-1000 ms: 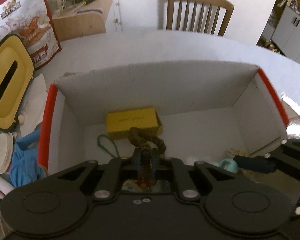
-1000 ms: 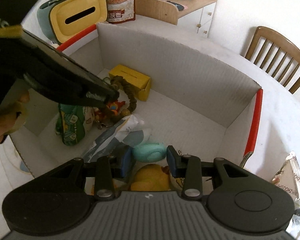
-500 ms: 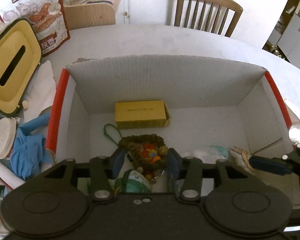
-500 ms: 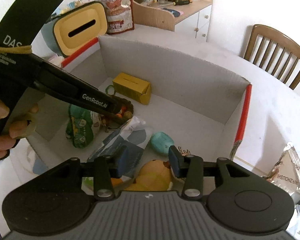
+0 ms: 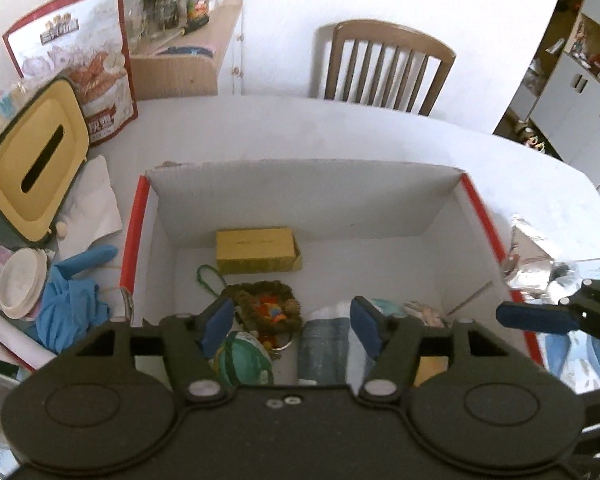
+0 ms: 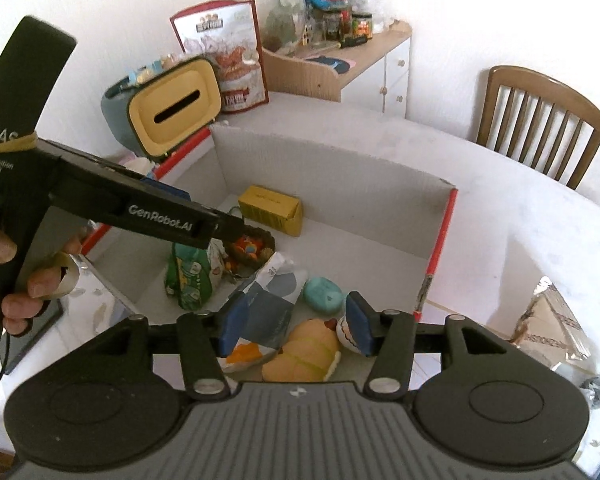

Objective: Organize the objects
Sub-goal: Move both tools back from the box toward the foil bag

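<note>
Cardboard box [image 5: 300,204], white inside with red-edged side walls, stands open on the white table [image 5: 340,132] and holds the collected objects. Left of the box on the table: a yellow-fronted tissue holder [image 5: 36,168], a snack bag [image 5: 80,64] standing behind it, a white tissue [image 5: 96,204] and a blue glove [image 5: 68,304]. Inside the box, from left to right: a green cord loop [image 5: 208,280]; a green printed pouch [image 6: 188,276]; a beaded bracelet [image 5: 268,308] coiled on the floor of the box; a yellow carton [image 5: 256,250] against the far wall; a grey-blue packet [image 6: 272,304]; a teal oval object [image 6: 322,294]; and, nearest the right-wrist camera, a yellow plush toy [image 6: 304,354]. Left hand-held gripper [image 5: 292,322]: jaws spread wide, blue pads clear on either side of the bracelet and pouch, gripping nothing and poised above them. In the right-wrist view its black body slants down into the box from the left, and the person's fingers [image 6: 24,296] wrap its handle outside the left wall. Right hand-held gripper [image 6: 294,330]: jaws likewise spread wide and empty, held above the near edge of the box over the packet and plush toy. Right of the box lies a crinkled foil wrapper [image 5: 532,264]. A wooden chair [image 5: 384,68] stands beyond the table.
</note>
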Tool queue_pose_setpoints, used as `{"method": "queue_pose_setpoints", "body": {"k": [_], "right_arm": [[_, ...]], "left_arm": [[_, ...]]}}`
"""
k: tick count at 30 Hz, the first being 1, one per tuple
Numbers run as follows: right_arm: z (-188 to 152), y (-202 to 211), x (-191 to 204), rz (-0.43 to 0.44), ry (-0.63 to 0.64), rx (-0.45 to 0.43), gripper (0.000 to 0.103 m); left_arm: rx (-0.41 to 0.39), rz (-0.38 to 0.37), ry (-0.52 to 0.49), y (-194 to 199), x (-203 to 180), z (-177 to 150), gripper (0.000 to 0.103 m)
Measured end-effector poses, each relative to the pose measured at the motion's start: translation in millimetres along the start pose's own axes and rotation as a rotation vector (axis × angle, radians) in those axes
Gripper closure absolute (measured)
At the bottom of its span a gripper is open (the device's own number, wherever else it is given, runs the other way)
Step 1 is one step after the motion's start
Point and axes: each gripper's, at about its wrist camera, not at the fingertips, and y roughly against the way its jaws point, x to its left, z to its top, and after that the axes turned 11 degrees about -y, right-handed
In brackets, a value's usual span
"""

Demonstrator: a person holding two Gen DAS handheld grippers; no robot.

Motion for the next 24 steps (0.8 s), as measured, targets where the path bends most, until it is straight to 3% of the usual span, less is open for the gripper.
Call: {"method": "queue_pose_setpoints", "body": {"k": [6,16,24], "right_arm": [[-7.4,26.5,-4.7,0.008,-0.020,-0.047,0.039],[-21.0,68.0,-23.5,0.027,-0.107,-0.119,0.033],[-35.6,98.9,-46.8,0.034,-0.165,-0.164,0.025]], "left_arm": [[-0.050,-0.012,-0.005,23.1,-11.3,-2.9,0.034],[-0.149,-0.020,-0.022,61.0,-43.0,-8.0,0.021],[-0.169,-0.053,-0.055,70.8,-73.8,-12.3,0.015]]}}
